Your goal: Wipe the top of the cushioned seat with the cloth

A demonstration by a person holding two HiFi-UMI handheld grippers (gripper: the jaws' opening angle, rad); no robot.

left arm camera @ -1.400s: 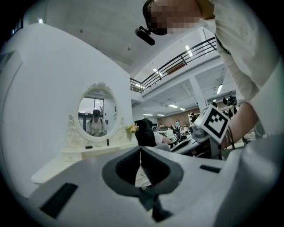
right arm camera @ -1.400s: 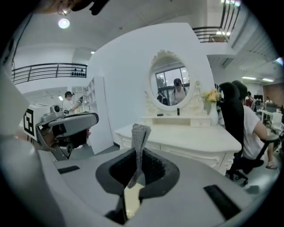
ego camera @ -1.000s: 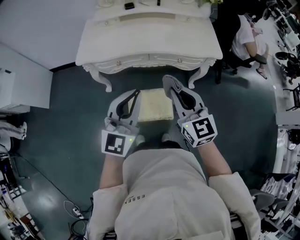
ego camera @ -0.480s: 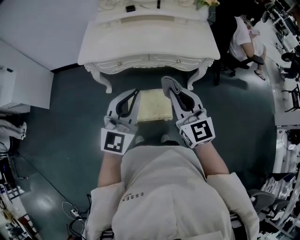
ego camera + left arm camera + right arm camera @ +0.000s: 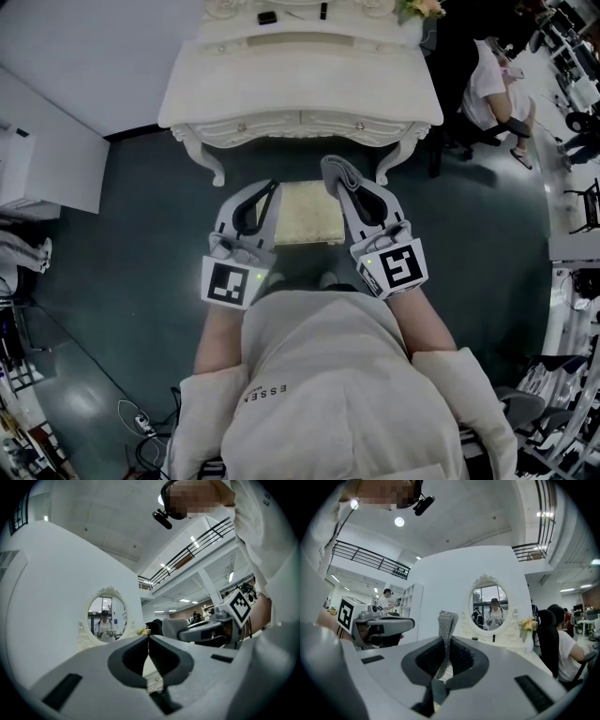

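**Inspector:** Head view. Report the position of the task items.

**Operator:** The cushioned seat (image 5: pixel 309 214) is at frame centre on the dark floor (image 5: pixel 122 225), directly below the white dressing table (image 5: pixel 300 89). The left gripper (image 5: pixel 272 186) lies along the seat's left edge. The right gripper (image 5: pixel 334 169) lies along its right edge. The grey cloth (image 5: pixel 341 172) sits at the right gripper's tip, by the seat's upper right corner. This view does not show whether the cloth touches the cushion. A seated person (image 5: pixel 492 89) is at the upper right of the frame.

**Inspector:** Left gripper view. Report the jaw condition.

**Operator:** The jaws are closed tip to tip, with nothing held between them. An oval mirror (image 5: pixel 107 616) appears at centre left. The right gripper's marker cube (image 5: pixel 239 605) appears at centre right.

**Inspector:** Right gripper view. Report the jaw condition.

**Operator:** The jaws are clamped on the cloth. A folded strip of it stands upright above the jaw tips at frame centre. The mirror is right of centre, and a small bunch of flowers (image 5: pixel 528 624) stands further right on the table. The left gripper is at the left edge of the frame.
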